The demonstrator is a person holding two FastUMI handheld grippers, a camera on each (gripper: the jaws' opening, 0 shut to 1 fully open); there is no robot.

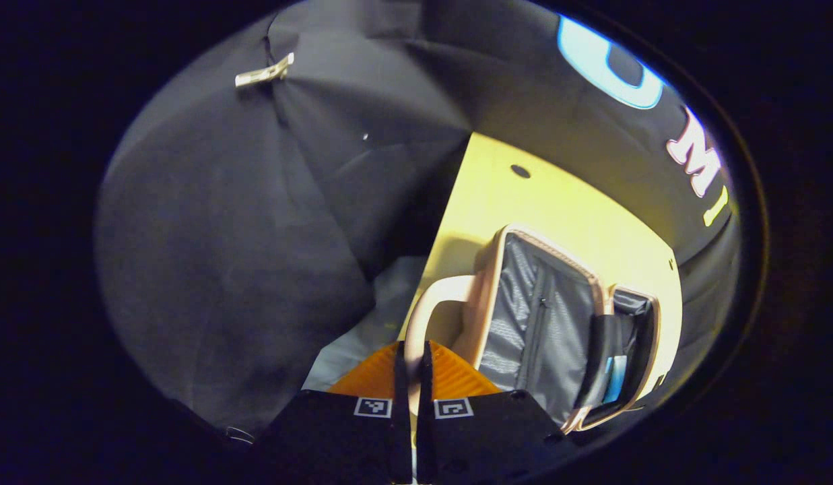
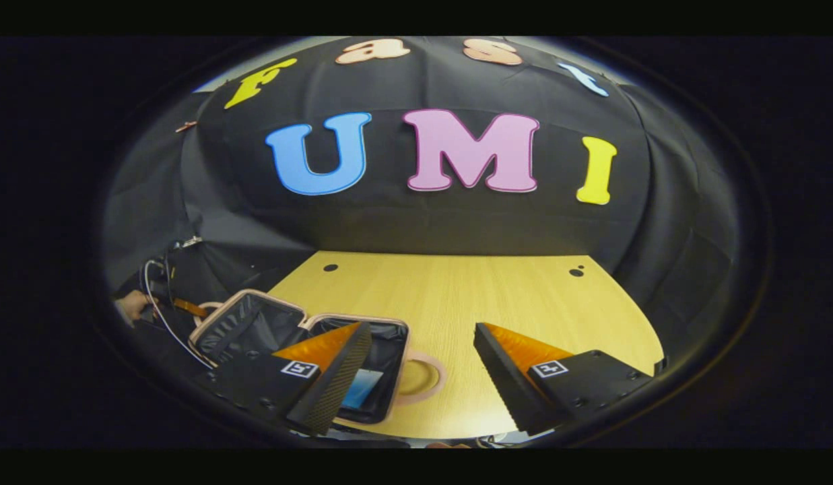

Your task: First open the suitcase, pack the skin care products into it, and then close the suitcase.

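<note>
A small pink suitcase [image 1: 594, 279] lies open on the wooden table, with its grey mesh-lined lid [image 1: 537, 316] spread flat. Its dark base half holds a blue skin care item [image 1: 616, 377]. My left gripper [image 1: 412, 347] is shut on the lid's pink handle [image 1: 443, 296], which runs between the fingers. In the right gripper view the suitcase [image 2: 302, 323] sits at the lower left with the blue item [image 2: 362, 389] inside and a second handle [image 2: 423, 377] pointing towards the table's middle. My right gripper [image 2: 421, 328] hangs open just above it, nothing between its fingers.
The wooden table [image 2: 470, 289] reaches back to the black cloth wall. A hand [image 2: 130, 306] and a white cable [image 2: 167, 323] show at the far left of the right gripper view. A metal clip [image 1: 264, 71] pins the cloth.
</note>
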